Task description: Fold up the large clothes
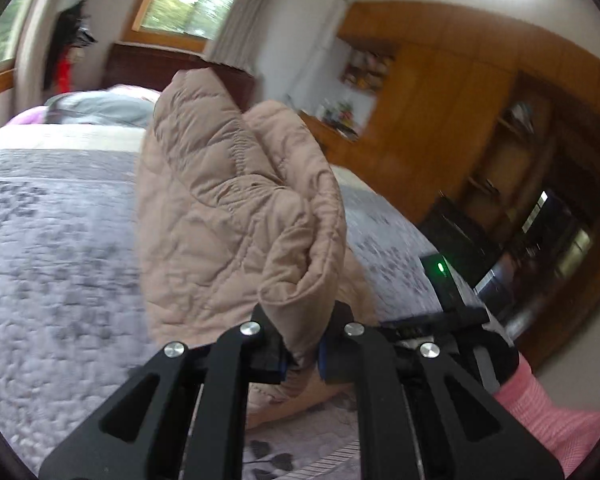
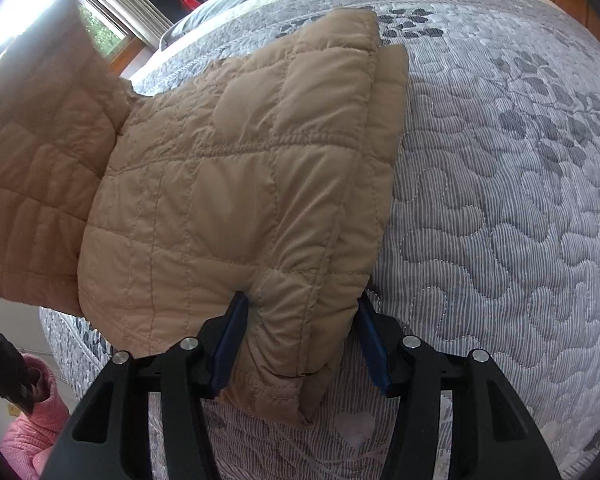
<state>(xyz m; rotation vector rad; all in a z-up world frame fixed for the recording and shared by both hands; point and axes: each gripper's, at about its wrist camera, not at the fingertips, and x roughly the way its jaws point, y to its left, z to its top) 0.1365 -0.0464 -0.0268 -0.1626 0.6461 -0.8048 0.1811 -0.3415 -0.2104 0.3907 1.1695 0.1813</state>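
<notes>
1. While the jacket is lying partly on the bed, the right gripper is pinching a thick folded corner of it between its fingers.
2. The left gripper is clamping a bunched edge, holding that part lifted above the bed.
3. Bare quilt is spreading wide to the jacket's right; its left part is reaching past the bed's edge.

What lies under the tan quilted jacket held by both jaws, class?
Under the jacket lies the bed's grey leaf-patterned quilt, visible all around it. The quilt directly beneath the jacket is covered, so anything lying there cannot be seen.
</notes>
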